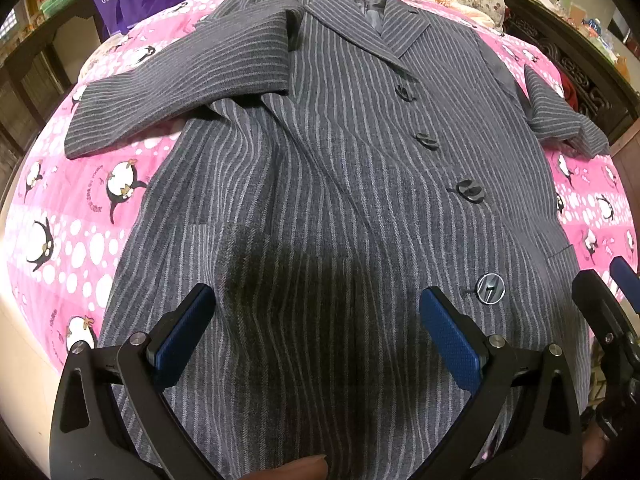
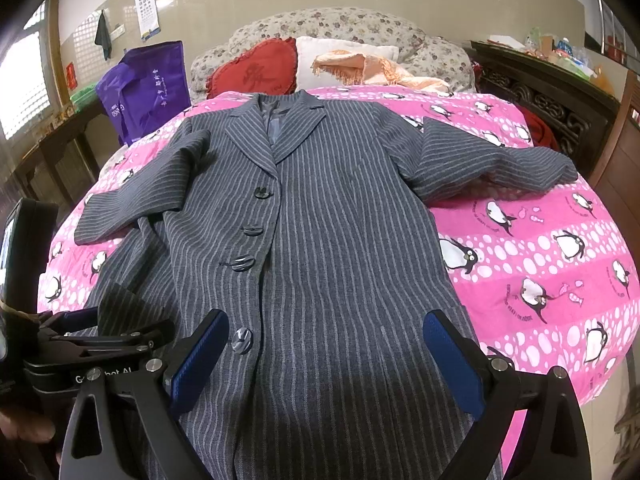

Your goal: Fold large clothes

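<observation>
Both tongs hang spread wide over the hem, the left tongs (image 1: 316, 304) and the right tongs (image 2: 326, 330) gripping nothing. Beyond them the striped coat (image 2: 320, 220) lies flat on the pink bedspread (image 2: 540, 248), filling the frame's centre, collar toward the top.
</observation>
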